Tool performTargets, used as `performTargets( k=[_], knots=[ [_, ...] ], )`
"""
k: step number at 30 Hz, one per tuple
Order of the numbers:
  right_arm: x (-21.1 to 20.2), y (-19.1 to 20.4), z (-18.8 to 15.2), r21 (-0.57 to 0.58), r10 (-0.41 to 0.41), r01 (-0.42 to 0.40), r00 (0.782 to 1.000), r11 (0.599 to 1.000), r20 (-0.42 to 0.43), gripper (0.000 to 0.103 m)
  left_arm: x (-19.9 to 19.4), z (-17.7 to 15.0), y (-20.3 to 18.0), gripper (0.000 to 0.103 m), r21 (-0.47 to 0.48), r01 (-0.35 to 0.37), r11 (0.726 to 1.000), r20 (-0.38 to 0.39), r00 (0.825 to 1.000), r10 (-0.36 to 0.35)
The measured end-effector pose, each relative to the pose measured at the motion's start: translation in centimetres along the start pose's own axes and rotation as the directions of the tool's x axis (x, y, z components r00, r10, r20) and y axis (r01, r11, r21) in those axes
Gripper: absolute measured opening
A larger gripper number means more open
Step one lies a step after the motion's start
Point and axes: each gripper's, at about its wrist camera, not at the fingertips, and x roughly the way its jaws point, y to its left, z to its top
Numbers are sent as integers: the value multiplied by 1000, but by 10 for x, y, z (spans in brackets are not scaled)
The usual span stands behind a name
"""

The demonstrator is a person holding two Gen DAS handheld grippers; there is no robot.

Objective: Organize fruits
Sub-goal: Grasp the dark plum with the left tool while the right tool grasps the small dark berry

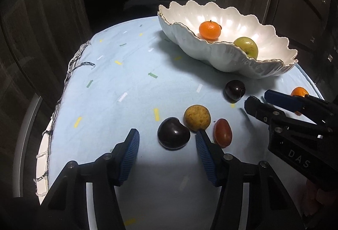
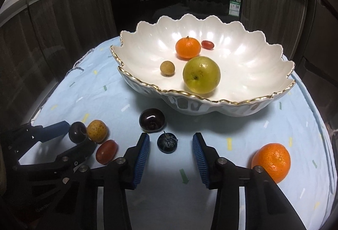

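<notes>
A white scalloped bowl [image 2: 264, 73] [image 1: 213, 56] holds a mandarin [image 2: 187, 48], a green apple [image 2: 201, 74], a longan [image 2: 167, 68] and a red grape tomato [image 2: 207, 44]. On the blue cloth my open left gripper [image 1: 166, 138] straddles a dark cherry [image 1: 173, 133], with a yellow-brown longan [image 1: 197, 117] and a red grape tomato [image 1: 223, 132] just beside it. My open right gripper [image 2: 171, 141] straddles a small dark berry [image 2: 167, 143]. Another cherry [image 2: 152, 119] lies just beyond it and a mandarin [image 2: 271, 161] lies to its right.
The light blue cloth [image 1: 118, 73] covers a small round table with a frayed left edge [image 1: 69, 69]. A dark oven front [image 2: 175, 1] and cabinets stand behind the table. The right gripper's body [image 1: 295, 124] reaches in from the right in the left wrist view.
</notes>
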Motion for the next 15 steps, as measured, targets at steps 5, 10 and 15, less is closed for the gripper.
performTargets(
  k=[5, 10, 15],
  knots=[
    [5, -1, 0, 7, -5, 5, 1000, 1000, -21, 42, 1, 0, -3, 48, 11, -10, 1000, 0, 1000, 10],
    [8, 0, 0, 3, -6, 6, 999, 1000, -36, 42, 0, 0, -4, 47, 5, -8, 1000, -1, 1000, 8],
    [8, 1, 0, -3, -5, 5, 999, 1000, -36, 31, 1, 1, -1, 38, -7, -6, 1000, 3, 1000, 6]
  ],
)
